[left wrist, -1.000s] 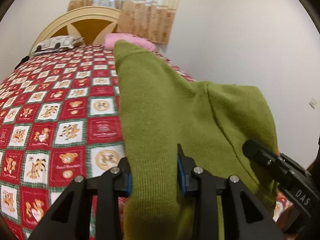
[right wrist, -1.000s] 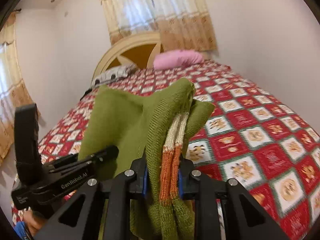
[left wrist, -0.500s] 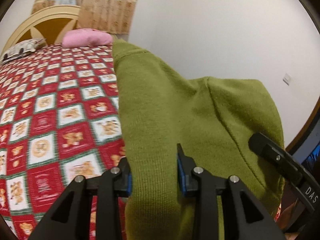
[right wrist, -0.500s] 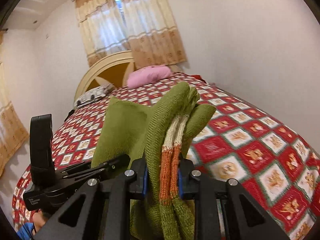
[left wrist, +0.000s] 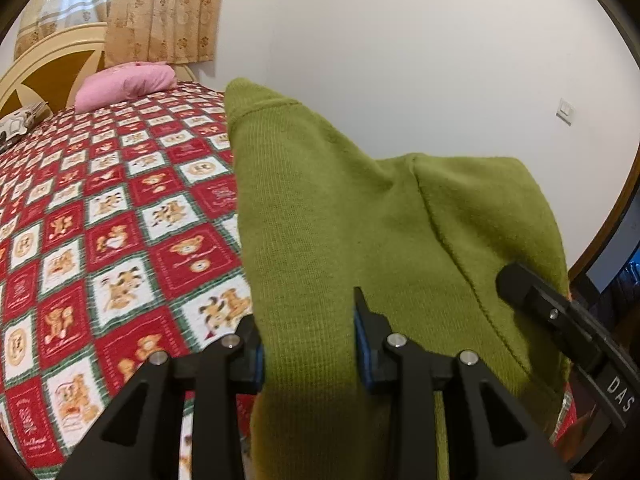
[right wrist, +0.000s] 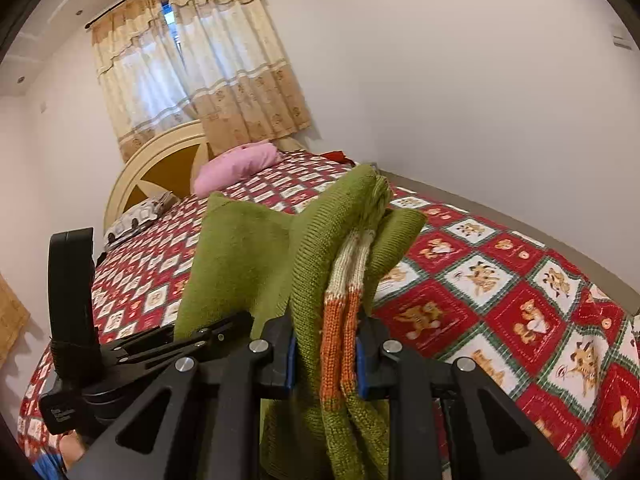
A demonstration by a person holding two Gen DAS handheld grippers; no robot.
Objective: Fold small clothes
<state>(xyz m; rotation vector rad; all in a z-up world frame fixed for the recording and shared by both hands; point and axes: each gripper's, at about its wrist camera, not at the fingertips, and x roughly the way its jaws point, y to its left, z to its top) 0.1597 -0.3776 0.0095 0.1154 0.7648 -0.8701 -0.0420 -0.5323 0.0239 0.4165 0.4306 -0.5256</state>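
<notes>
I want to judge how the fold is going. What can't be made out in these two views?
- Left wrist view: the green sweater hides the bed behind it, and its lower part runs off the bottom edge.
- Right wrist view: the sweater's full shape is bunched in the right gripper; the person is cut off at bottom left.

You see: sweater (left wrist: pixel 360 220) olive green, orange and cream striped edge in the right-wrist view | bedspread (left wrist: pixel 120 220) red-and-white checks, green borders, bear prints | pillow (left wrist: pixel 124 86) upper left, pink | curtain (right wrist: pixel 224 80) cream and tan | wall (left wrist: pixel 400 60) white
</notes>
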